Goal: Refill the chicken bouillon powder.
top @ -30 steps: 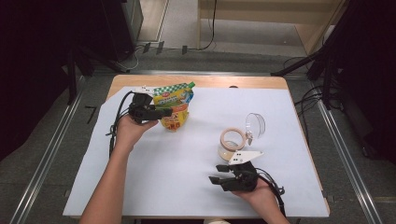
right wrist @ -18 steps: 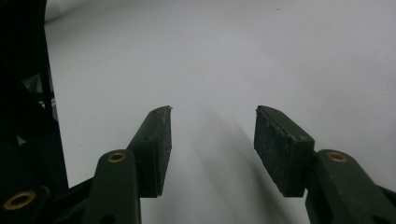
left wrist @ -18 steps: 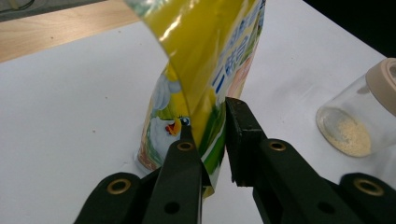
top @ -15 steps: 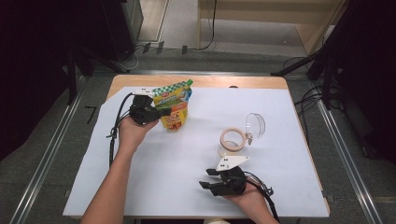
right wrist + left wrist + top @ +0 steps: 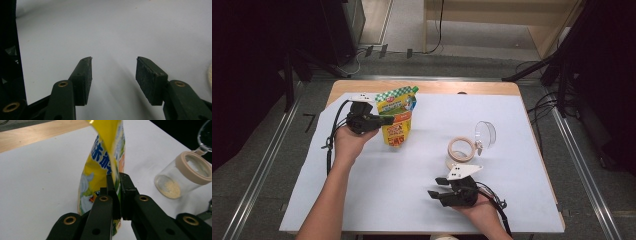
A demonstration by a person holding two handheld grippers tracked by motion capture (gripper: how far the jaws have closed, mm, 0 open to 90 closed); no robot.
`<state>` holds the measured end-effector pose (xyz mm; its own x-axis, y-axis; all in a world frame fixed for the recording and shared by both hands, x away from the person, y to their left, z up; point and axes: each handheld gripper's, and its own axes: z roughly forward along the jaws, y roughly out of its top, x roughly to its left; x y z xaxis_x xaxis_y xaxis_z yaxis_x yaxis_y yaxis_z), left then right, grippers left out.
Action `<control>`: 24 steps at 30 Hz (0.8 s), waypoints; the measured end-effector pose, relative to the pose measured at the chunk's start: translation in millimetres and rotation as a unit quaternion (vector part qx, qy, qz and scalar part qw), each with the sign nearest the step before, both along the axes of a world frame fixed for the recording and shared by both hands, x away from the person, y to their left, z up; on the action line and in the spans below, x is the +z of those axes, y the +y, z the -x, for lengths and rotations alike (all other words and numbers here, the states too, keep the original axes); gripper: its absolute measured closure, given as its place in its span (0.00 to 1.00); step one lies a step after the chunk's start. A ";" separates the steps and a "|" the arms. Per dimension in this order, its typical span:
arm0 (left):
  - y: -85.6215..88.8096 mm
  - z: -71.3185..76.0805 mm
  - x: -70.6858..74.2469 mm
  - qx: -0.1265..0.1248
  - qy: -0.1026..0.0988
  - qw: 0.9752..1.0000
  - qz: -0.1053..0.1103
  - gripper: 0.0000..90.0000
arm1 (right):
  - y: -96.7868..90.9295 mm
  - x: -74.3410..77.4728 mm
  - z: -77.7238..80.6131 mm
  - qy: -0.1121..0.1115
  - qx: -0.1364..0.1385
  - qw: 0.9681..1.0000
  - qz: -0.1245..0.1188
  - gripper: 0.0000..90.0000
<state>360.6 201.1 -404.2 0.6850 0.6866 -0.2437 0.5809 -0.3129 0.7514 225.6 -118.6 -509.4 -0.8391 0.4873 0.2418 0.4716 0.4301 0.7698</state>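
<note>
A yellow and green spout pouch (image 5: pixel 398 117) stands at the back left of the white sheet. My left gripper (image 5: pixel 384 120) reaches it from the left and is shut on its side edge. Its jaws have just been closing with the pouch (image 5: pixel 105 157) between them, and the left gripper (image 5: pixel 117 182) now pinches the thin yellow seam. My right gripper (image 5: pixel 434 194) lies low near the front edge, pointing left. In its own view the right gripper (image 5: pixel 113 72) stands open over bare white sheet, nothing between the pads.
A glass jar with a beige rim (image 5: pixel 460 149) lies on its side right of centre, its clear lid (image 5: pixel 485 134) hinged open behind it. The jar (image 5: pixel 185 175) holds a little pale powder. The wooden table edge (image 5: pixel 422 87) runs along the back.
The left jaws have closed onto the pouch's edge. The right gripper has shifted slightly left near the front edge. The jar has not moved.
</note>
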 end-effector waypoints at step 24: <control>-32.1 46.8 27.7 -0.104 0.016 0.994 0.034 1.00 | -6.7 -0.5 -11.9 -0.007 -0.035 0.999 -0.016 0.54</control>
<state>313.8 169.0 -376.5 0.8020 0.5113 -0.3088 0.5324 -0.3776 0.7576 237.5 -125.3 -509.8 -0.8064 0.5374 0.2469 0.4894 0.3719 0.7888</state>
